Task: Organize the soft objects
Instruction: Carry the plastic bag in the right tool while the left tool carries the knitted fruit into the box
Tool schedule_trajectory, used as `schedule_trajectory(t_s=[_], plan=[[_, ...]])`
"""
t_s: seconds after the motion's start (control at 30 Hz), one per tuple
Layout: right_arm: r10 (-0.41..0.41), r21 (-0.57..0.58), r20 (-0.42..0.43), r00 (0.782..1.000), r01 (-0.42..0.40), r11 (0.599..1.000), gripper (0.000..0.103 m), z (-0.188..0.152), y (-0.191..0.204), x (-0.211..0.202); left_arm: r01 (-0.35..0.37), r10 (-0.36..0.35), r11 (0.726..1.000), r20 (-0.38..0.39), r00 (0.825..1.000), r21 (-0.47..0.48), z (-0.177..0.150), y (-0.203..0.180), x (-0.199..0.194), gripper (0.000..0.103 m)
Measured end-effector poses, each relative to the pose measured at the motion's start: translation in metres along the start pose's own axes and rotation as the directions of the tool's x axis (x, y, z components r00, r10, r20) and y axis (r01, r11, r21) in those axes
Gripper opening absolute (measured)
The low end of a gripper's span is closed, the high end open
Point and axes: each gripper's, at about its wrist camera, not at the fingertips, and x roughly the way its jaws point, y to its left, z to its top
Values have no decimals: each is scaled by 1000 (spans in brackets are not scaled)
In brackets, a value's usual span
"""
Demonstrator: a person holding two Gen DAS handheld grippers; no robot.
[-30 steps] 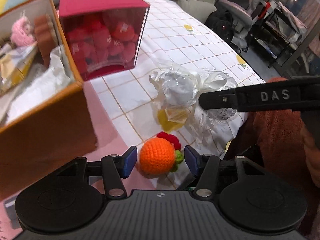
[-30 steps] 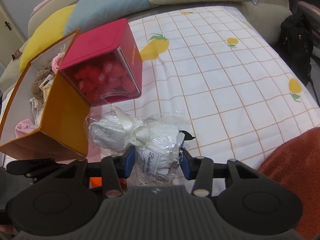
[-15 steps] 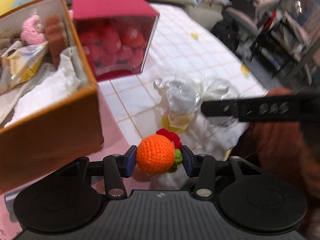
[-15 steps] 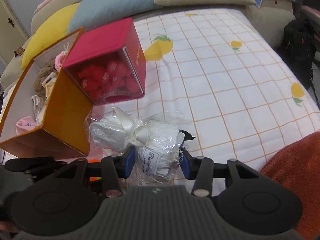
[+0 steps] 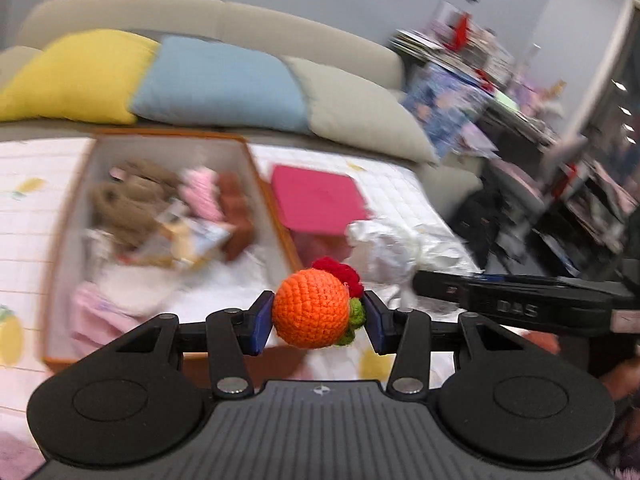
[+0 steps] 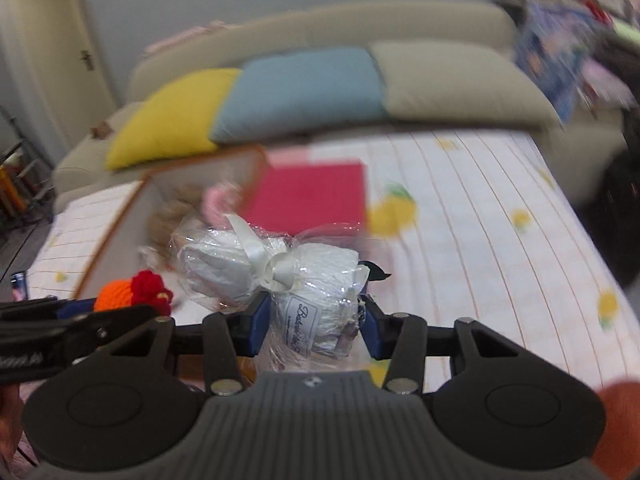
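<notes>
Left gripper (image 5: pixel 316 318) has its blue pads squeezed on either side of an orange crochet ball (image 5: pixel 310 308), the one with a red knitted tuft on top and a bit of green on the right side. Those jaws closed in on it within the last second and the ball now sits between the pads, up off the bed.

Right gripper (image 6: pixel 312 320) is clamped on a white bundle in clear cellophane (image 6: pixel 308 292) tied with a cream ribbon bow; there's a small label with script on it that I can't read. The bundle sticks out ahead of the pads and leans to the left, also clear of the bed.

The two grippers sit side by side. From the right camera you can see the orange ball at the lower left, and from the left camera the wrapped bundle and the right gripper's black finger poke in from the right.

Just beyond them is an open orange cardboard box (image 5: pixel 272 196) with white inside walls, stuffed with soft things: something brown and woolly, something pink, some paper or packaging. It's blurry so I can't name each one. Right beside the box on its right is a red-lidded container (image 5: pixel 318 198).

Everything rests on a bedsheet with an orange grid and fruit prints (image 6: pixel 480 240). Behind that, a yellow pillow (image 5: pixel 76 76), a blue pillow (image 5: pixel 224 84) and a beige pillow (image 5: pixel 356 120) line up against a beige couch back.
</notes>
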Motion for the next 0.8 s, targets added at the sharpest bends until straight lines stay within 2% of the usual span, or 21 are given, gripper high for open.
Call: schedule_trajectory(t_s=[0.13,0.23,0.43,0.67,0.8], plan=[[45,-93,25,999,-42,995,46,15,31,7,-120,120,993,19,993,17,9,15,-4,53],[61,-205,5,998,-58,977,46,21,58,22,-184,185,981,-17,983,61,16,25,5,53],[33,-455,-15,999,-36,890,46,22,97,60,-284,303,935,-65,951,212,19,34,28,53],[19,-651,-54,998,-49,758,46,27,119,100,-291,361,875,-122,924,386,17,39,56,53],[17,-706,-92,996,-77,704,47,31,124,117,-280,387,842,-156,909,462,13,40,74,53]])
